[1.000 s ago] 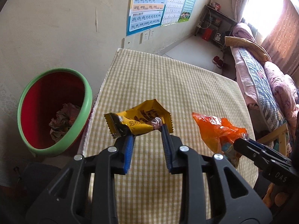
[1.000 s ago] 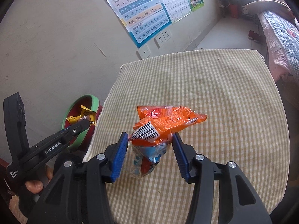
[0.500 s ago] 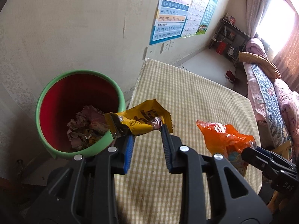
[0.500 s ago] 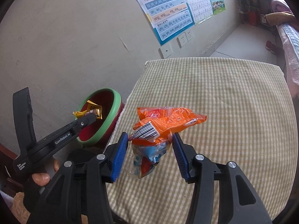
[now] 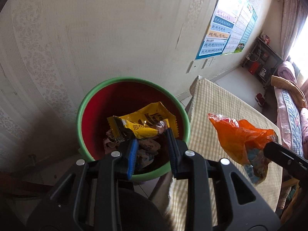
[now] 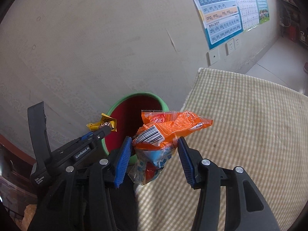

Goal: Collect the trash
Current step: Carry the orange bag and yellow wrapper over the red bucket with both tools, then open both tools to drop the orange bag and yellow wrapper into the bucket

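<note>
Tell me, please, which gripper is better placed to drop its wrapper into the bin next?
Left. The left gripper holds the yellow wrapper directly over the bin, above the trash inside. The right gripper holds the orange bag nearer the table edge.

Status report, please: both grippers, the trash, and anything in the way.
Left gripper holds yellow wrapper over green bin. Right gripper holds orange bag above checkered table. Nothing blocks the bin.

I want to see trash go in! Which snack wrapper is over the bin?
The yellow wrapper in the left gripper hangs over the green-rimmed bin. The orange bag sits above the checked table.
</note>
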Tool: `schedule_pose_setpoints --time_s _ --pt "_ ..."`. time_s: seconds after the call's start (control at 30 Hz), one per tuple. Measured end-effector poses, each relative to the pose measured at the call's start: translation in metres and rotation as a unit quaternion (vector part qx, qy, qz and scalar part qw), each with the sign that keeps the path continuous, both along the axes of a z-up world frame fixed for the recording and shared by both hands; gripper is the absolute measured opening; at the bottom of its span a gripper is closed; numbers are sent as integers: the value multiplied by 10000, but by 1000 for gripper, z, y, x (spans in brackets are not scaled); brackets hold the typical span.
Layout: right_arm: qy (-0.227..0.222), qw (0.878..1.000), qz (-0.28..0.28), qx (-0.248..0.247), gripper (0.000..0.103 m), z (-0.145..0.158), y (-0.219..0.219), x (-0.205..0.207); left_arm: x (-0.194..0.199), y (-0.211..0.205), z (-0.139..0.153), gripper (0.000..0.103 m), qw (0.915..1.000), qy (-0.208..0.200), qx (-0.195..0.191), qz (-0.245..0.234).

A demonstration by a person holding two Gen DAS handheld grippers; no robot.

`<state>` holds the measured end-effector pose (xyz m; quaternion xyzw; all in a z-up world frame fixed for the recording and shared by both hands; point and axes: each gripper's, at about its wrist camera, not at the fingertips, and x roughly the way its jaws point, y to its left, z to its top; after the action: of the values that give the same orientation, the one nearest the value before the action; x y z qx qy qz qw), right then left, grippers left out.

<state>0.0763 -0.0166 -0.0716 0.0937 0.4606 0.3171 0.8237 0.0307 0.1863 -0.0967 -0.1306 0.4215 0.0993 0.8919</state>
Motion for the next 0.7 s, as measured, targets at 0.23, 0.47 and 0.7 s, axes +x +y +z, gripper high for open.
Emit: schedule_pose_setpoints --time_s 0.23,0.47,0.7 --pt "46 9991 373 193 50 7 51 28 5 33 -1 28 9994 16 29 358" --pt "98 9985 433 312 60 9 74 48 9 47 -9 48 9982 74 -112 590" --pt "-336 9993 87 149 69 14 27 19 7 14 -2 65 9997 -71 -33 250"
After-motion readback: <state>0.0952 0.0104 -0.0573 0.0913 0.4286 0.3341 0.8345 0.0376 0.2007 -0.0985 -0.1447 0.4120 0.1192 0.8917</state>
